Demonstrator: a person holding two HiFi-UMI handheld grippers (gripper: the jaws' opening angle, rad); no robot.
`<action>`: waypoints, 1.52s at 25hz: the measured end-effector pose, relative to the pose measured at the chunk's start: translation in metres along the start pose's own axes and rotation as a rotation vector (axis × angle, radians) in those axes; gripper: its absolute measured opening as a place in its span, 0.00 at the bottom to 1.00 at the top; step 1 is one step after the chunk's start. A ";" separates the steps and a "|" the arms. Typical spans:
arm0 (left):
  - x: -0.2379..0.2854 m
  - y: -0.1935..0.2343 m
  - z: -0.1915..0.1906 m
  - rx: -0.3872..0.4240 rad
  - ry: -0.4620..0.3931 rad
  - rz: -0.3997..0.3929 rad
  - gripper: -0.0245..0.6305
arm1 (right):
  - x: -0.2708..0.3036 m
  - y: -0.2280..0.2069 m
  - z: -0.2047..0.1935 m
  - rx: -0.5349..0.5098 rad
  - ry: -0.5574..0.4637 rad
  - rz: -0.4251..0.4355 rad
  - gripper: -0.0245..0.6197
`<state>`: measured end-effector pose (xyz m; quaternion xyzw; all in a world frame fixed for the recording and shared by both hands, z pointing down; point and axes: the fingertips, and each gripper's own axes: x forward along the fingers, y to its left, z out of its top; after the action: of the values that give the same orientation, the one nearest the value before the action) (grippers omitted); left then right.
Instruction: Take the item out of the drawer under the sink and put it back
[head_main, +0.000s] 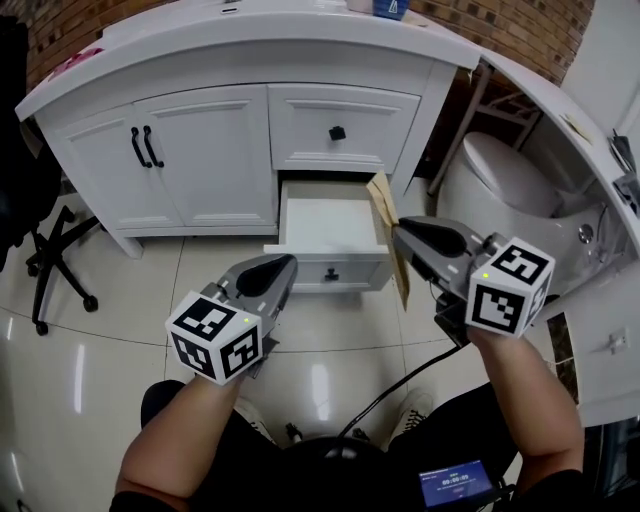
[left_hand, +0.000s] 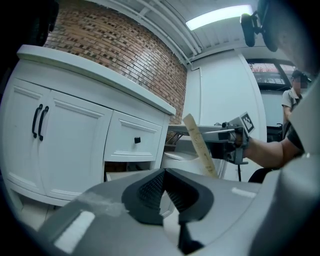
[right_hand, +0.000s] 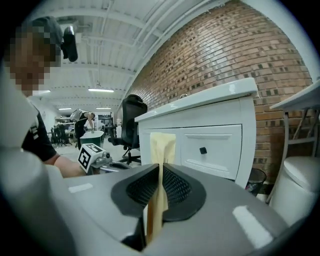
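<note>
Envelope (head_main: 390, 245): flat tan paper piece standing on edge, clamped near its upper end by the right gripper (head_main: 398, 230); it hangs just outside the open drawer's right wall, above the floor (head_main: 120, 330).
Envelope look: pale yellow-tan and thin, seen nearly edge-on; in the right gripper view it rises as a narrow strip (right_hand: 162, 150) between the pads, and in the left gripper view it is a long tilted slat (left_hand: 200, 147).
Right gripper state: jaws closed onto the envelope, with both ribbed pads pressing its faces.
Left gripper (head_main: 288, 264): jaws together with nothing between them, held low in front of the drawer's front panel.
Drawer (head_main: 330, 222): the lower drawer, pulled well out of the white vanity (head_main: 200, 150); its white inside is bare where it shows. The shut upper drawer (head_main: 340, 125) overhangs its back part.
Edges: whether the envelope touches the drawer's right wall cannot be told.
Open room: narrow gap on the right between the drawer and the toilet (head_main: 510, 170); wide tiled floor to the left and front. An office chair (head_main: 50, 250) stands well off at far left.
</note>
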<state>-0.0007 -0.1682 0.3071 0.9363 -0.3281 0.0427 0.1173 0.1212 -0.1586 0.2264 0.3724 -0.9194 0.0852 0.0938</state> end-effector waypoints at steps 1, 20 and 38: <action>0.000 0.000 0.001 0.001 -0.003 0.000 0.05 | -0.008 0.002 -0.005 0.014 -0.006 -0.003 0.08; -0.003 -0.010 0.007 0.043 -0.011 -0.001 0.05 | -0.031 -0.004 -0.056 0.118 0.006 -0.020 0.08; -0.004 -0.009 0.002 0.054 0.006 0.008 0.05 | -0.028 -0.007 -0.055 0.111 0.004 -0.032 0.08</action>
<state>0.0018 -0.1590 0.3024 0.9378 -0.3301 0.0545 0.0930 0.1522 -0.1321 0.2736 0.3916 -0.9069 0.1355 0.0762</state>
